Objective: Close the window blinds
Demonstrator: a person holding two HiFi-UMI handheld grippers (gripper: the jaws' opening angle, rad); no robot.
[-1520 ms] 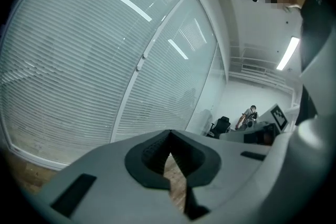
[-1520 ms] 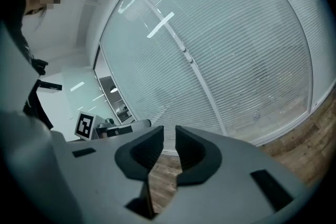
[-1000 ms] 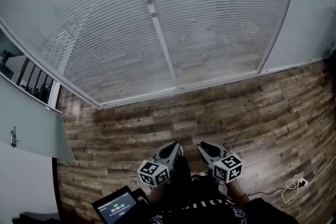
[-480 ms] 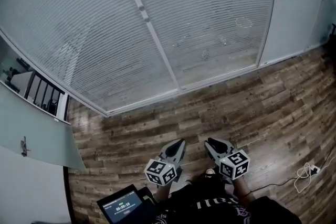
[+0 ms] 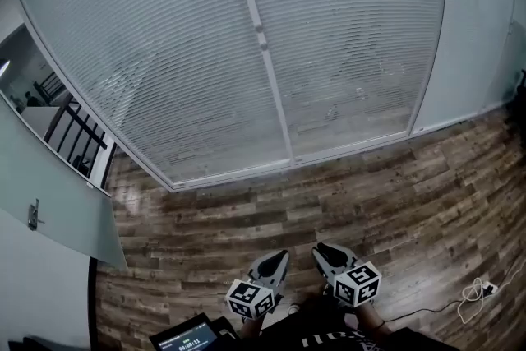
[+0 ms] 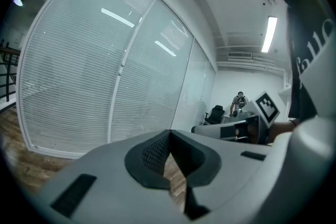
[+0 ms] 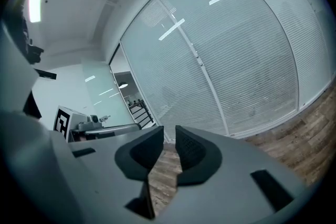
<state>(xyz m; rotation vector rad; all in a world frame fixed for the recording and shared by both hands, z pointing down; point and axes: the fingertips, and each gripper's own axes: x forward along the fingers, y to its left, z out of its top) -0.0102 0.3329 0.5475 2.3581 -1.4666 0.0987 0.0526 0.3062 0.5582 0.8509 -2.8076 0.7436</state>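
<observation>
Wood plank floor (image 5: 329, 201) covers the lower half of the head view. The blinds (image 5: 164, 53) fill everything from 9 round through 12 to about 2 o'clock, behind a big glass wall split by a white upright (image 5: 271, 86) at 12. The slats hang all the way down to the bottom rail and look pale grey; can't tell their exact tilt.

Both grippers sit down at 6 o'clock, tight to the person's body, pointing toward the window and well apart from it. Left gripper (image 5: 281, 256) has its fingers pinched together at the tips, holding nothing, just floor showing past them. Right gripper (image 5: 319, 248) is a thin slit apart, so narrow, and it's empty too. The two are just beside each other, not touching.

Small lit screen (image 5: 185, 334) is at 7 o'clock, a white cable (image 5: 472, 296) lies on the floor at 4, and a glass door (image 5: 49, 201) is at 8 to 9. The left gripper view also catches a person (image 6: 239, 102) far off by a chair (image 6: 218, 113).
</observation>
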